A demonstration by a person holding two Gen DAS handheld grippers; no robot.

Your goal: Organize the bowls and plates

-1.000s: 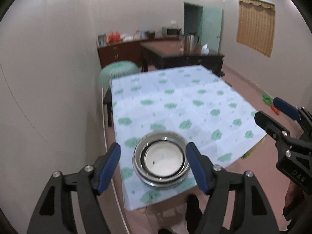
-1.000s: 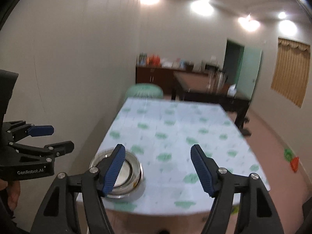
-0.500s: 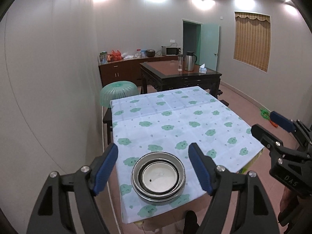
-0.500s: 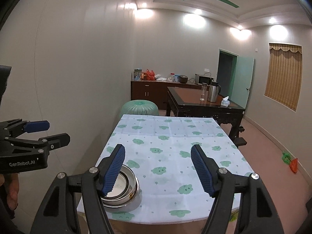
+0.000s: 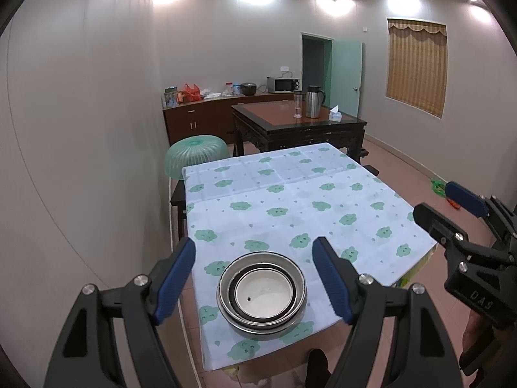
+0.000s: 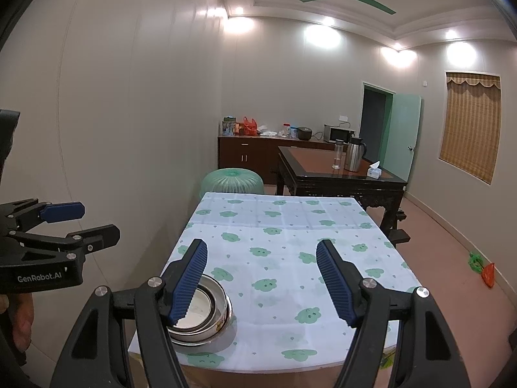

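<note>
The desk (image 5: 323, 200) fills the middle of both views, draped in a pale cloth (image 5: 290, 194) printed with green blobs, and it is bare except for 1 thing. That thing is the stack (image 5: 262, 292): steel bowls nested together with a white dish inside, sitting right at the desk's near corner, close to the edge where the cloth hangs over.

Left hand-held gripper (image 5: 253, 278) hovers above and short of the stack, jaws spread, nothing between the pads. Right hand-held gripper (image 6: 261, 281) hangs beside it over the near edge, jaws spread too and empty; in its view the left pad only overlaps the stack, no contact that I can make out.

From how things lie, the stacking looks done. The risk now is that corner. A low pass by either gripper could clip the rim and shove the stack over the edge. Catch the overhanging cloth instead and the whole stack could slide with it. There is a dark speck on the white dish; cannot tell what.
</note>
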